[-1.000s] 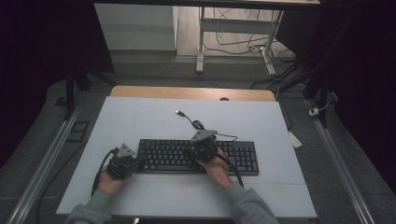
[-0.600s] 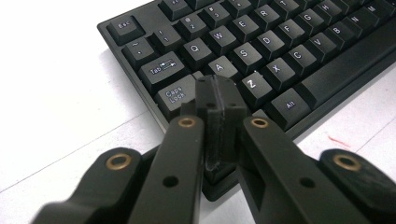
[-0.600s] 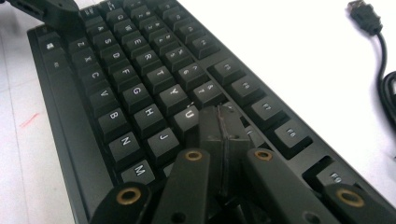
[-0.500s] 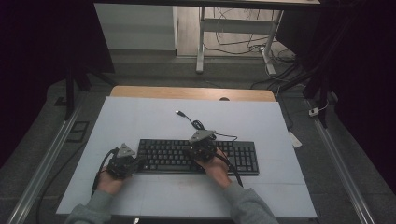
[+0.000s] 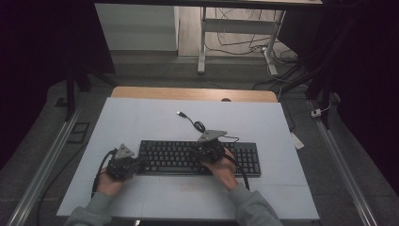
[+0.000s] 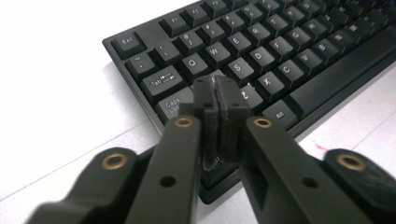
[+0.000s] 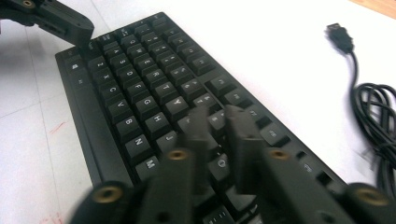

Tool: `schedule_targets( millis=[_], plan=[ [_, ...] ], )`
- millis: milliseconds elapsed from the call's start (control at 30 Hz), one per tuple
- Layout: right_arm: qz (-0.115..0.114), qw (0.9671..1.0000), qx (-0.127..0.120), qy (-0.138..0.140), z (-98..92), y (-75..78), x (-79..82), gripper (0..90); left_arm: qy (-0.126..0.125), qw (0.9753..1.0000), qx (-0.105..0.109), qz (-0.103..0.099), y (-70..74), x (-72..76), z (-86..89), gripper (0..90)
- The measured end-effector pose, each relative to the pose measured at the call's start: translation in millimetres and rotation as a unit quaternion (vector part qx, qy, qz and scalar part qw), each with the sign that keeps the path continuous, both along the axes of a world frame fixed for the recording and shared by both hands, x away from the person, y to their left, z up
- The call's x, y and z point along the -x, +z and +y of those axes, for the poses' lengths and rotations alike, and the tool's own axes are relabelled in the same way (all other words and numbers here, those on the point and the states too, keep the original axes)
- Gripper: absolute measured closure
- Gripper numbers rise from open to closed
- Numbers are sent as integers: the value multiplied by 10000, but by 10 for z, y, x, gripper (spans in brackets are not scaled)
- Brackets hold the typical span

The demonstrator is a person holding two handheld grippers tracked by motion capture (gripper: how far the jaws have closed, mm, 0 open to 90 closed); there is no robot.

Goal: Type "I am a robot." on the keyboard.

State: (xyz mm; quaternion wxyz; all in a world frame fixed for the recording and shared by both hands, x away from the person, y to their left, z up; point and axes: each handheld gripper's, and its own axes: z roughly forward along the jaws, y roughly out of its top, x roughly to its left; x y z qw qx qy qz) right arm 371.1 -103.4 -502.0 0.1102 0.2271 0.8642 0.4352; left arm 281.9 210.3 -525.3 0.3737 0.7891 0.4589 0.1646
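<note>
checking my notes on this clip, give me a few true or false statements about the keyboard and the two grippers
1. The left gripper has its jaws pressed together. True.
2. The keyboard is white. False: it is black.
3. The right gripper hovers over the keys with a gap between its jaws. True.
4. The USB plug is plugged into a socket. False: it lies loose on the table.
5. The left gripper is at the numpad end. False: it is at the Caps Lock end.
</note>
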Motion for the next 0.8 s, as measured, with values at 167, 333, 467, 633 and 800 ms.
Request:
schedule_targets(
  millis=[167,333,467,633,800],
  plan=[
    [-94,9999,75,-29,-70,27,30,626,45,9999,151,-60,19,5,31,729],
    [-116,9999,90,-3,-164,61,74,575,40,9997,215,-80,29,13,39,632],
    [-87,9999,91,-85,-293,70,102,556,79,9997,214,-90,35,18,41,568],
    [-47,9997,122,-217,-434,68,137,549,118,9997,200,-79,40,21,50,522],
    [-12,9994,79,-342,-649,65,210,535,142,9997,219,-30,39,13,53,473]
  ],
)
